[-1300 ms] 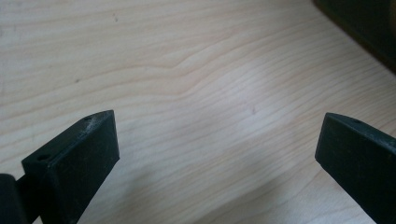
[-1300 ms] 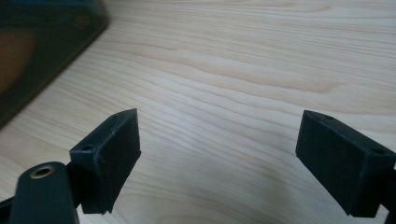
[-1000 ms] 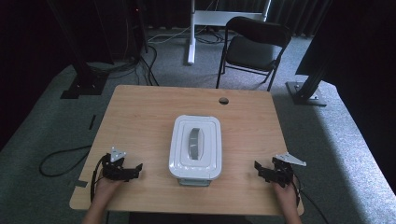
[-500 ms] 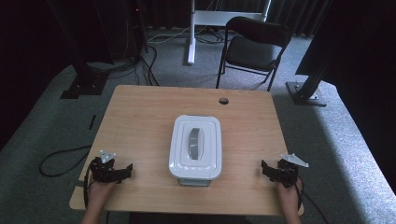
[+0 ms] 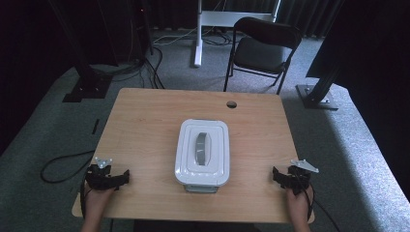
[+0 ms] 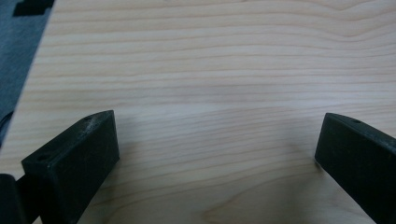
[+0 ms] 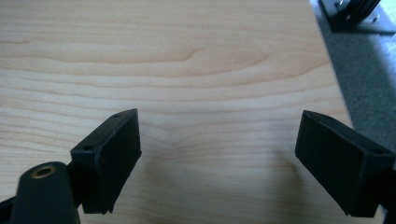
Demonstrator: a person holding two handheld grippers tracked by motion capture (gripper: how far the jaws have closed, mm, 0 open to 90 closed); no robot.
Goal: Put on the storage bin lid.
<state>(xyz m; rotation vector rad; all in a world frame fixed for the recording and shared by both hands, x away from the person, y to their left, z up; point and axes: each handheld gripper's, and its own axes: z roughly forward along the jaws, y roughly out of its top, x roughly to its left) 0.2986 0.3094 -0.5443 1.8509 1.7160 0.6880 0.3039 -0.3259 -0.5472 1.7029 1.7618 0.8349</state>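
White lidded box (image 5: 202,152) sat mid-frame on the surface (image 5: 145,125). Left claw (image 5: 126,175) lower left, right claw (image 5: 275,174) lower right, both released, well apart from it.

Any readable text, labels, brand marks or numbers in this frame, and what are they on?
None can be read.
White lidded container: plain lid with a grey handle, no lettering that shows in the high view.
Wooden table: bare grain only.
Left gripper and right gripper: black jaws apart, unmarked.
Black folding chair: no marking that can be made out.
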